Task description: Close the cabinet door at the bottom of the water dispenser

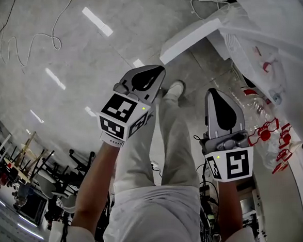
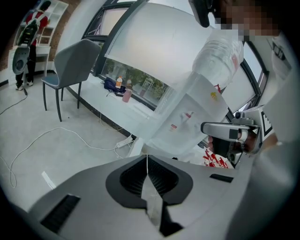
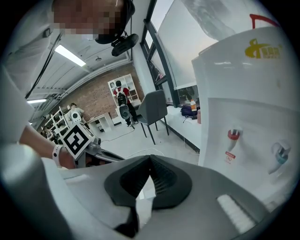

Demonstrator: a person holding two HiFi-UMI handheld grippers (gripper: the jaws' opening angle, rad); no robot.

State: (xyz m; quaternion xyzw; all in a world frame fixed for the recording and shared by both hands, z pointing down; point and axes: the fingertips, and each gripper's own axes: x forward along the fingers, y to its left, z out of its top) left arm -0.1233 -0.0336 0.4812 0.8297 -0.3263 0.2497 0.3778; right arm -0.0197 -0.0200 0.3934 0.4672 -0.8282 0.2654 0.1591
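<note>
We held both grippers shut, jaws tip to tip w/ nothing between: left gripper [image 1: 151, 76] over our legs [image 1: 168, 142], right gripper [image 1: 217, 100] beside the water dispenser [image 1: 270, 37]. Farther down, at the dispenser's base, the cabinet door [image 1: 189, 37] stood swung open over the floor [image 1: 58, 47] — apart from both.

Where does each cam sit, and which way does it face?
Head view: on the head, steeply down at floor; legs, left gripper, right gripper show.
Left gripper view: along shut jaws toward water dispenser; right gripper at right.
Right gripper view: along shut jaws at dispenser taps; left gripper at left.
Shared: dispenser in all three.
</note>
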